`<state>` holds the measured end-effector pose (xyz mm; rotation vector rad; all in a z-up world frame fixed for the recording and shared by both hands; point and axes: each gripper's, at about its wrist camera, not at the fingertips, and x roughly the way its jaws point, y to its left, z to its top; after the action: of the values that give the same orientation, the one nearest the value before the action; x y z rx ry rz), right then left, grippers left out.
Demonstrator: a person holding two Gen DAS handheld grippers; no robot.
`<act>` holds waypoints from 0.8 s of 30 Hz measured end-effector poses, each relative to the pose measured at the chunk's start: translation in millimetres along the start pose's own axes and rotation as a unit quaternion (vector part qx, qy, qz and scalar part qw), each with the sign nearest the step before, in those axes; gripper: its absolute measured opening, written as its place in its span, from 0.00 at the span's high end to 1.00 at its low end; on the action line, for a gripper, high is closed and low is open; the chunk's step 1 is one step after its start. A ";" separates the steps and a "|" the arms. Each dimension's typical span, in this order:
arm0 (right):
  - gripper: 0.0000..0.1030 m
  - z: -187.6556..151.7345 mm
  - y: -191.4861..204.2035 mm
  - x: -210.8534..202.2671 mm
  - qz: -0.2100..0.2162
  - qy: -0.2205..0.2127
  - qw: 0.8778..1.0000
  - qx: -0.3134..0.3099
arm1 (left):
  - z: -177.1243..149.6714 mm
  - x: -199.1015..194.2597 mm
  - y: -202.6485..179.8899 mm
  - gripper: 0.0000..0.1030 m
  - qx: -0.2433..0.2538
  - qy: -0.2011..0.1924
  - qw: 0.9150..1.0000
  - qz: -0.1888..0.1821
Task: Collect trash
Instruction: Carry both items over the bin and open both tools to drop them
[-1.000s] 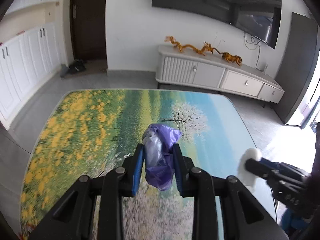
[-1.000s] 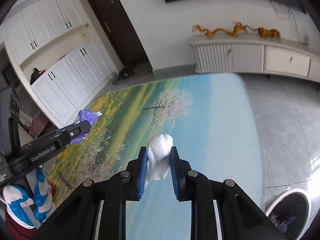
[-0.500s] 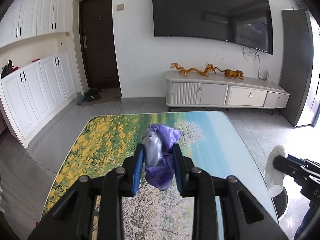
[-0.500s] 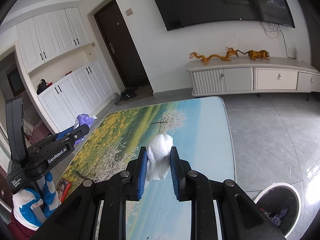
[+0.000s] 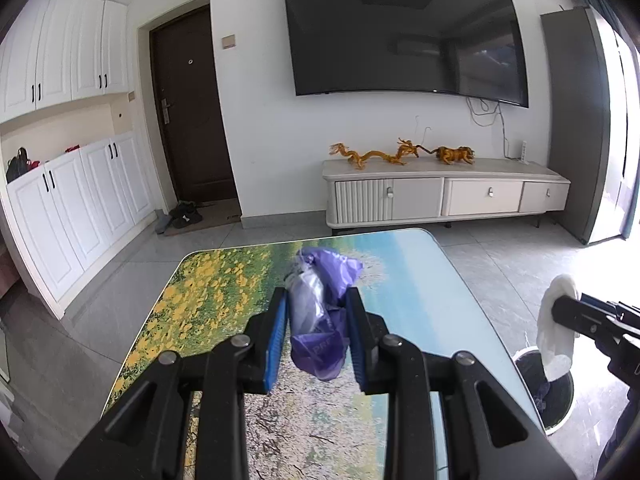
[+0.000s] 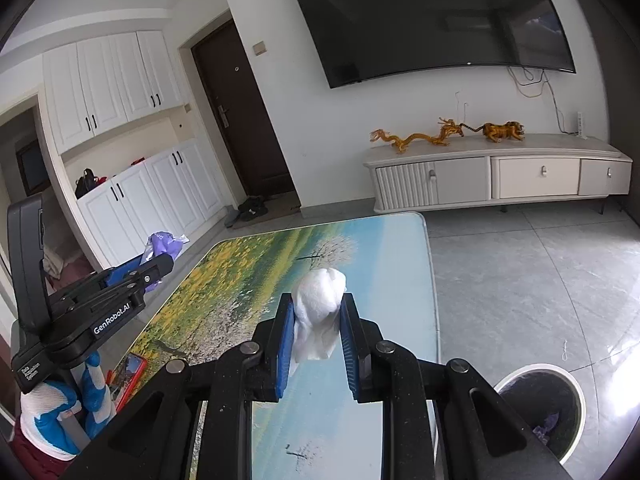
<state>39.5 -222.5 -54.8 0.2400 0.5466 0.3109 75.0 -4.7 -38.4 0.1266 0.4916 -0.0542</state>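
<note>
My left gripper [image 5: 316, 312] is shut on a crumpled purple plastic bag [image 5: 320, 304] and holds it above the table [image 5: 420, 304] with the landscape print. The bag and left gripper also show in the right wrist view [image 6: 164, 246] at the left. My right gripper [image 6: 318, 316] is shut on a wad of white tissue [image 6: 318, 312] above the table's right edge [image 6: 432, 300]. In the left wrist view the tissue [image 5: 556, 320] hangs over a round white trash bin [image 5: 548, 392]. The bin [image 6: 552, 408] stands on the floor at the lower right with purple scraps inside.
A white TV cabinet [image 5: 444, 196] with golden dragon figures stands against the far wall under a large TV [image 5: 404, 36]. White cupboards [image 5: 76, 208] line the left wall beside a dark door [image 5: 188, 108]. Grey tiled floor [image 6: 520, 268] surrounds the table.
Both grippers have risen and tilted up with their loads still held. The room's far wall and TV have come into view. The right gripper has moved toward the bin.
</note>
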 end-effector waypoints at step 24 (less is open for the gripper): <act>0.79 -44.0 -138.8 -22.2 -0.117 0.010 0.989 0.095 | -4.9 32.4 -158.1 0.72 0.141 0.046 0.986 -0.069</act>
<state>28.8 -352.6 -123.0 0.3532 0.6192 0.0340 88.2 -161.4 -75.1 0.3745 0.5839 -0.2552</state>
